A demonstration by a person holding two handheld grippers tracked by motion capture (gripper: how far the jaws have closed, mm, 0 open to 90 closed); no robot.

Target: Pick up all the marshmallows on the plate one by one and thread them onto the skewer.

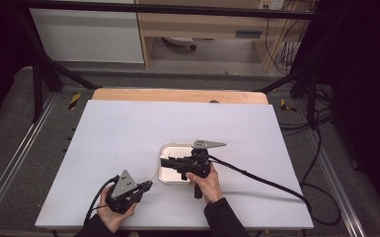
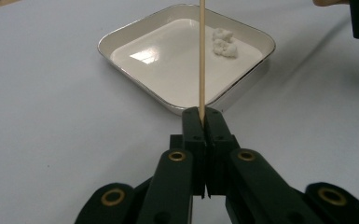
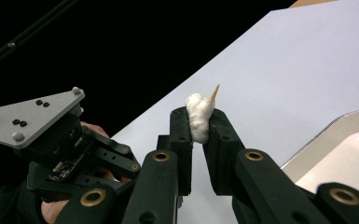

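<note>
The left gripper (image 2: pixel 203 116) is clamping a thin wooden skewer (image 2: pixel 201 56) between closed jaws, while the right gripper (image 3: pixel 199 126) is pinching a small white soft lump (image 3: pixel 198 116), with the skewer's pointed tip (image 3: pixel 214 92) poking out past its top. The lump is being threaded onto the stick above the worktop (image 1: pixel 128 138), just beside the white square tray (image 2: pixel 121 39), where another white lump (image 2: pixel 224 43) is lying in a far corner.

To do this well, the person should probably be keeping the stick steady and level and sliding the lump straight along it, squeezing only lightly so it is not crushed or torn.

In the high view the right gripper (image 1: pixel 170 162) and hand (image 1: pixel 206 181) are covering much of the tray, and the skewer there is too thin to follow. What the lumps are made of is hard to make out.
</note>
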